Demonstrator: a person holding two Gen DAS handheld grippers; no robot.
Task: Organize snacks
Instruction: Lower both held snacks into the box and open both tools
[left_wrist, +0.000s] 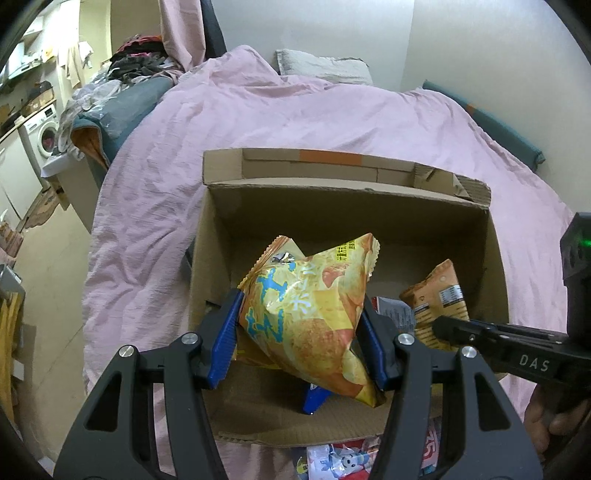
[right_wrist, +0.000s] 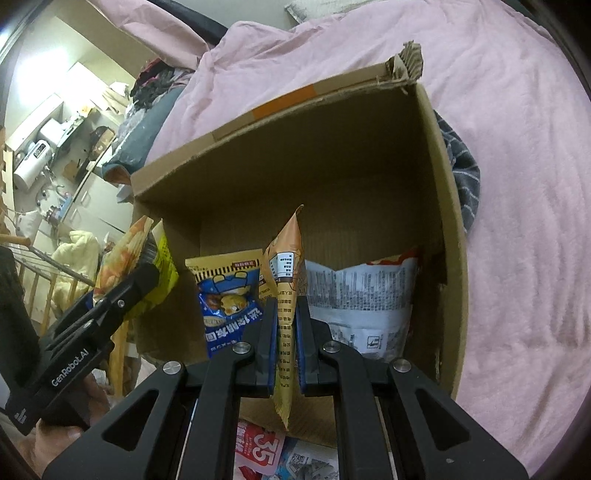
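An open cardboard box (left_wrist: 221, 243) lies on a pink bed cover; it also shows in the right wrist view (right_wrist: 447, 258). My left gripper (left_wrist: 301, 306) is shut on a puffy yellow chip bag (left_wrist: 314, 310) and holds it over the box's front left part. My right gripper (right_wrist: 286, 314) is shut on a thin orange-brown snack packet (right_wrist: 286, 291), held edge-on at the box's front. That packet (left_wrist: 439, 291) and the right gripper show at the right of the left wrist view. A blue snack bag (right_wrist: 229, 306) and a white bag (right_wrist: 365, 299) lie inside the box.
The pink bed cover (left_wrist: 258, 118) surrounds the box. Loose snack packets (right_wrist: 262, 454) lie in front of the box. A striped dark cloth (right_wrist: 463, 173) lies by the box's right wall. A washing machine (left_wrist: 42, 136) and clutter stand far left.
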